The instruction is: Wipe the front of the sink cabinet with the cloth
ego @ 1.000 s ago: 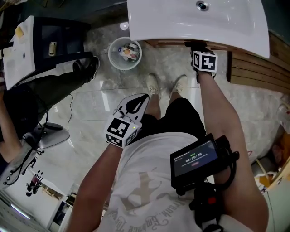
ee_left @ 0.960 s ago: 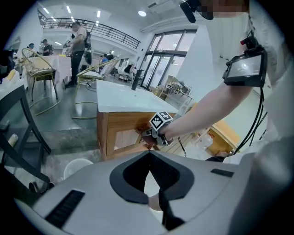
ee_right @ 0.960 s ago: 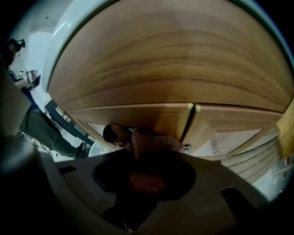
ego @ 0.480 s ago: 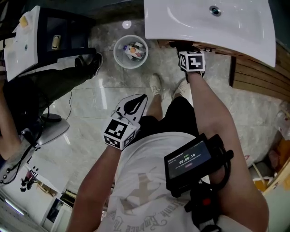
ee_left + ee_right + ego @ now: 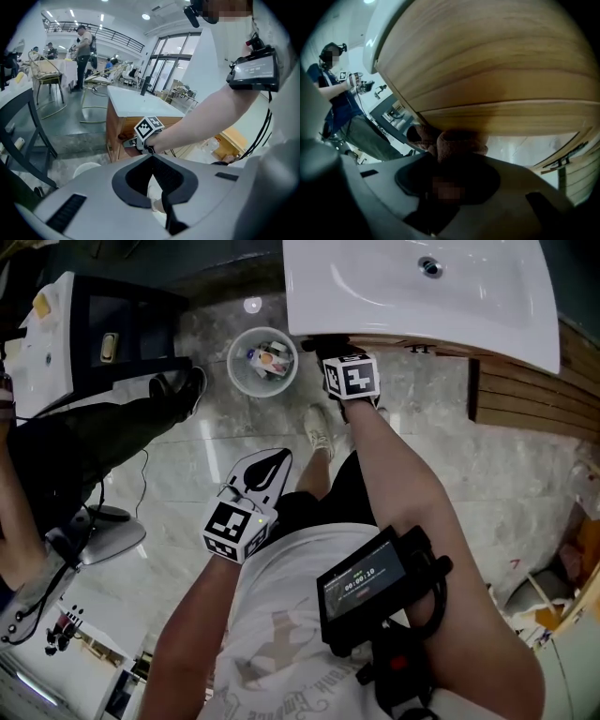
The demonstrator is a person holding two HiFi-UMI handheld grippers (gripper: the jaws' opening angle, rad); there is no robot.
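A white sink (image 5: 412, 287) tops a wooden cabinet whose front fills the right gripper view (image 5: 497, 70). My right gripper (image 5: 330, 343) reaches under the sink's front rim near its left corner, and the rim hides its tips in the head view. It is shut on a brown cloth (image 5: 457, 139) pressed against the cabinet front. The left gripper view shows the same right gripper (image 5: 133, 140) at the cabinet (image 5: 117, 136). My left gripper (image 5: 281, 456) hangs by my left thigh, shut and holding nothing, well away from the cabinet.
A white waste bin (image 5: 262, 354) with rubbish stands on the marble floor just left of the right gripper. Another person's dark trouser leg and shoe (image 5: 173, 385) lie at the left, beside a black-and-white unit (image 5: 84, 334). Wooden slats (image 5: 525, 395) run at the right.
My right gripper has slid the cloth leftward along the cabinet front, from under the sink's right part to near its left corner. The left gripper has barely moved.
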